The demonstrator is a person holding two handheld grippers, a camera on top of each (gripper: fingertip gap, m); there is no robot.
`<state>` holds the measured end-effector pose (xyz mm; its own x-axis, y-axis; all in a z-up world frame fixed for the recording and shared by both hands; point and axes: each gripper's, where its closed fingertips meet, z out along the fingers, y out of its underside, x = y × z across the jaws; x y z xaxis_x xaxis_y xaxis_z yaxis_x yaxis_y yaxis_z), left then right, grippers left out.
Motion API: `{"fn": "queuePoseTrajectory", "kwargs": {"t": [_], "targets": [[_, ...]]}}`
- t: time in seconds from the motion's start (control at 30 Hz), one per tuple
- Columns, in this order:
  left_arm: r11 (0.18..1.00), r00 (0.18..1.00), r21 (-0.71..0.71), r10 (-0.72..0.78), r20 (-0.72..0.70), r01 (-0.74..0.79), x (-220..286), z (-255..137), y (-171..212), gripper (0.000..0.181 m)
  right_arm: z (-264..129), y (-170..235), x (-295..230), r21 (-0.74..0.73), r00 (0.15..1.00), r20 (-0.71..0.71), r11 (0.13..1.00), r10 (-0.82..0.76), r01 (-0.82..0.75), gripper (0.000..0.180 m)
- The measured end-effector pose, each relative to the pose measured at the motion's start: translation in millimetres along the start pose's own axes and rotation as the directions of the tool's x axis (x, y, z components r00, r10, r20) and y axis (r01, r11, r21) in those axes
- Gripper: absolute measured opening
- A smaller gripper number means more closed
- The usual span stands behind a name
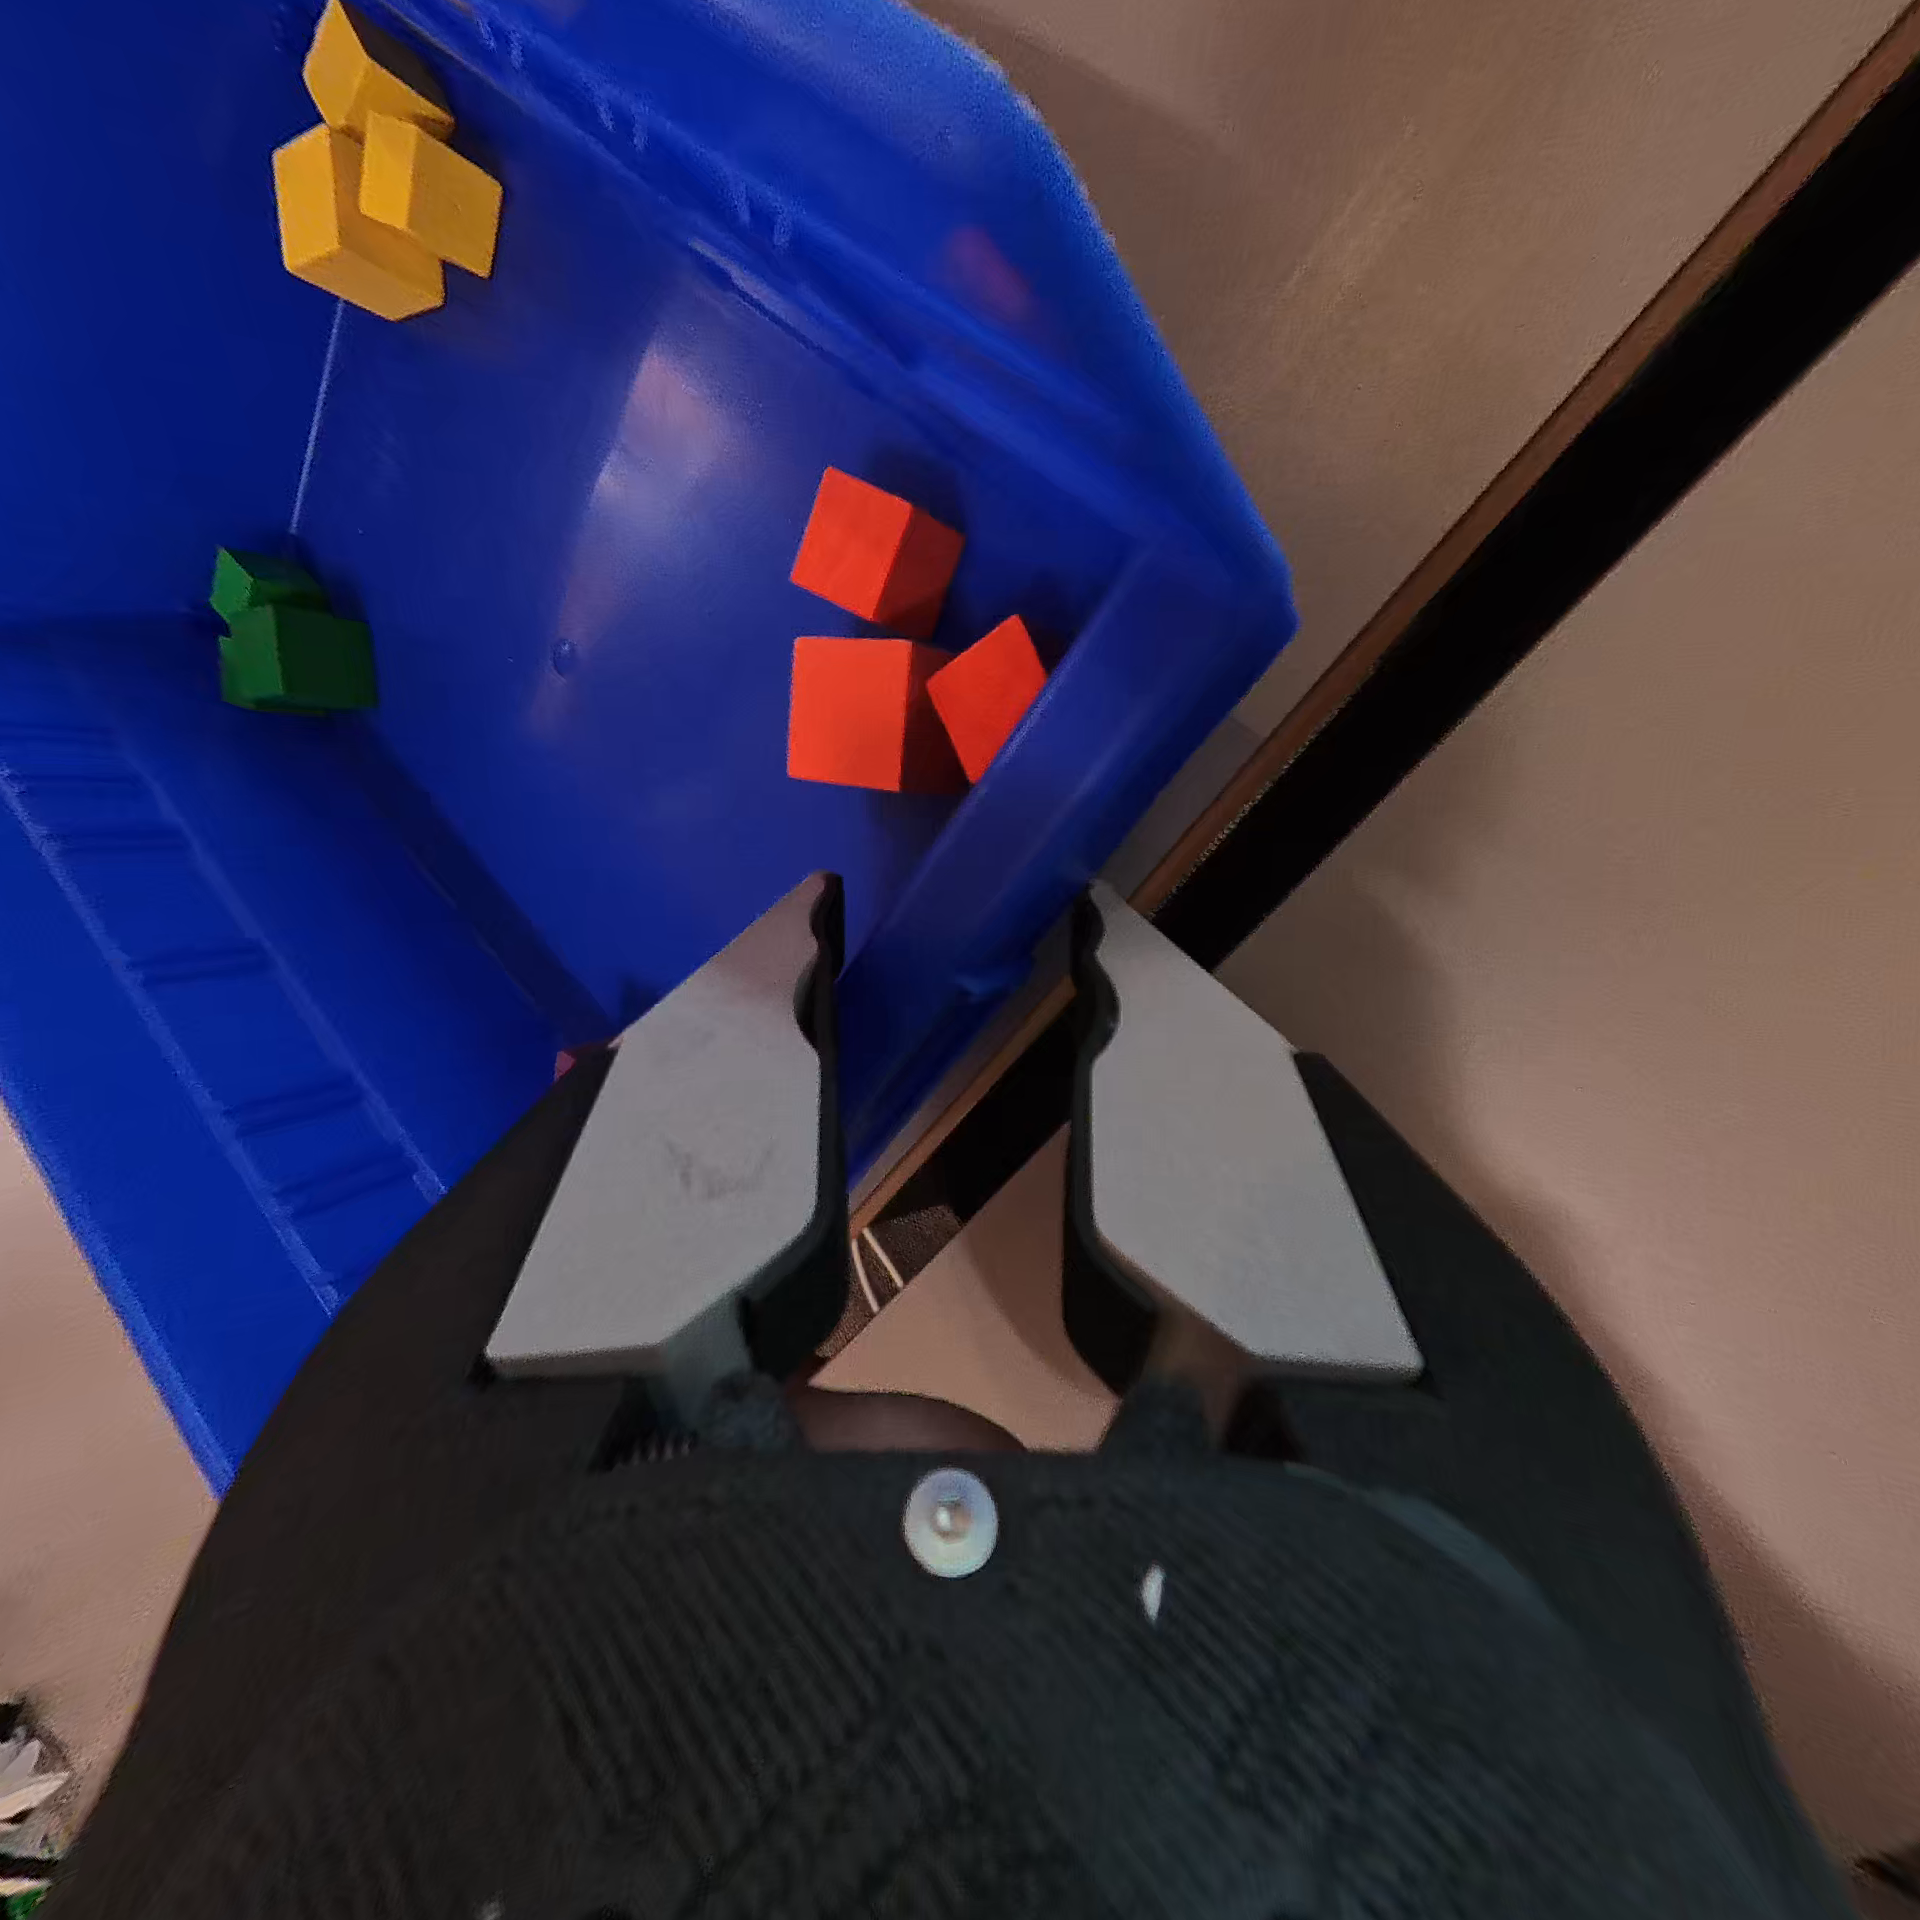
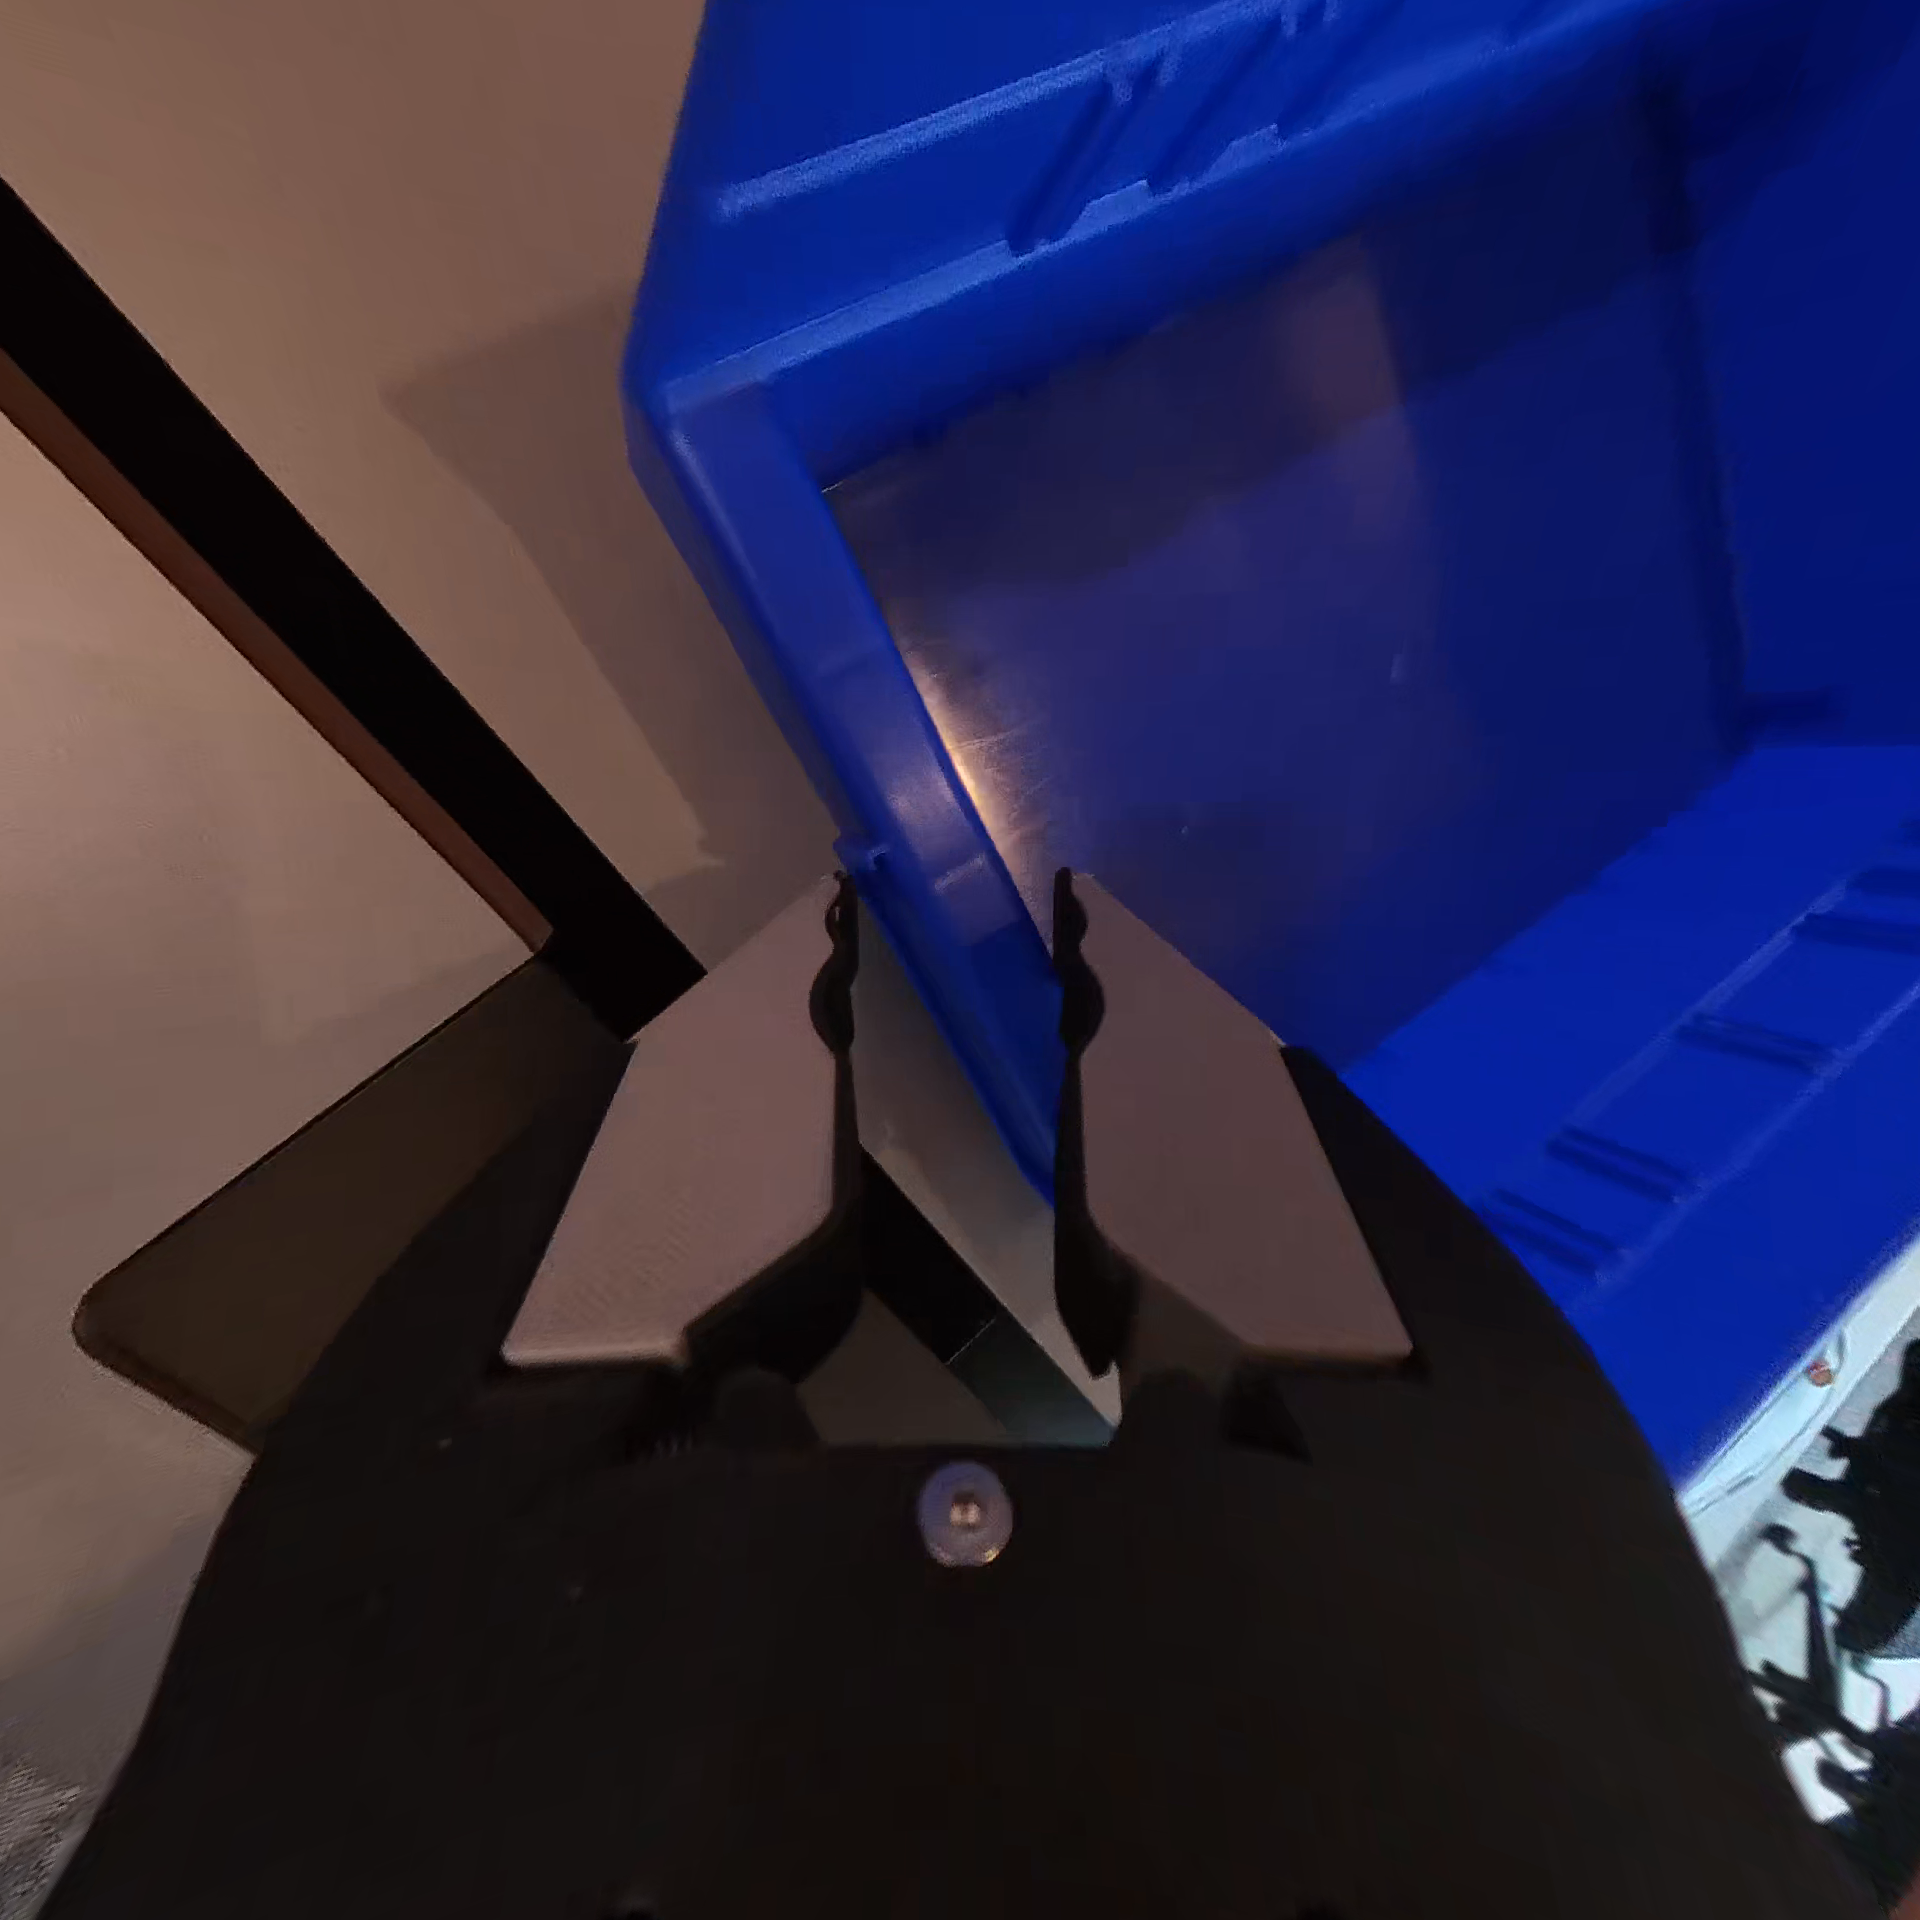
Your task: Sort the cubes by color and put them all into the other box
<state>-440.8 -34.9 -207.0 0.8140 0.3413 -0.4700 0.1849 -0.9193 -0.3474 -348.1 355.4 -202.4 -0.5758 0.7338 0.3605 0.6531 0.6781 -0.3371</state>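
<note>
A blue box (image 1: 1143,436) holds three groups of cubes: yellow cubes (image 1: 384,177) in the far left corner, green cubes (image 1: 291,644) at the left wall and red cubes (image 1: 883,634) in the near right corner. My left gripper (image 1: 956,894) is open and empty above the box's near corner. A small pinkish bit (image 1: 566,1065) shows beside its left finger. In the right wrist view a second blue box (image 2: 1351,675) shows nothing inside. My right gripper (image 2: 954,881) is open and empty, and that box's near wall shows between its fingers.
Both boxes stand on beige tabletops. A black gap with a brown edge (image 1: 1455,571) runs diagonally beside the filled box and also shows in the right wrist view (image 2: 312,623). A dark rounded panel (image 2: 312,1195) lies under the right gripper. Black-and-white clutter (image 2: 1849,1558) is at the lower right.
</note>
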Motion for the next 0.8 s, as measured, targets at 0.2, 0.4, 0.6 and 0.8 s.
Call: {"fn": "queuePoseTrajectory", "kwargs": {"t": [0.2, 0.4, 0.6, 0.8], "targets": [[0.999, 1.0, -0.036, -0.022, -0.019, 0.021, -3.2, -1.9, 10.9, 0.043, -6.9, 20.7, 0.9, -0.023, 1.0, 0.019, 1.0, 0.01, -0.01, 0.036], [0.996, 0.998, -0.072, -0.061, -0.027, 0.059, -13.2, -4.8, 32.6, 0.043, -16.8, 55.2, 9.0, -0.059, 0.999, 0.021, 0.998, 0.032, -0.031, 0.038], [0.995, 0.997, -0.075, -0.071, -0.025, 0.069, -22.9, -9.4, 55.1, 0.042, -23.7, 79.8, 15.2, -0.06, 0.999, 0.016, 0.997, 0.043, -0.042, 0.039], [0.996, 0.996, -0.033, -0.083, -0.04, 0.082, -27.3, -13.7, 63.9, 0.045, -26.7, 88.3, 16.8, -0.045, 0.999, 0.02, 0.999, 0.031, -0.03, 0.039]]}}
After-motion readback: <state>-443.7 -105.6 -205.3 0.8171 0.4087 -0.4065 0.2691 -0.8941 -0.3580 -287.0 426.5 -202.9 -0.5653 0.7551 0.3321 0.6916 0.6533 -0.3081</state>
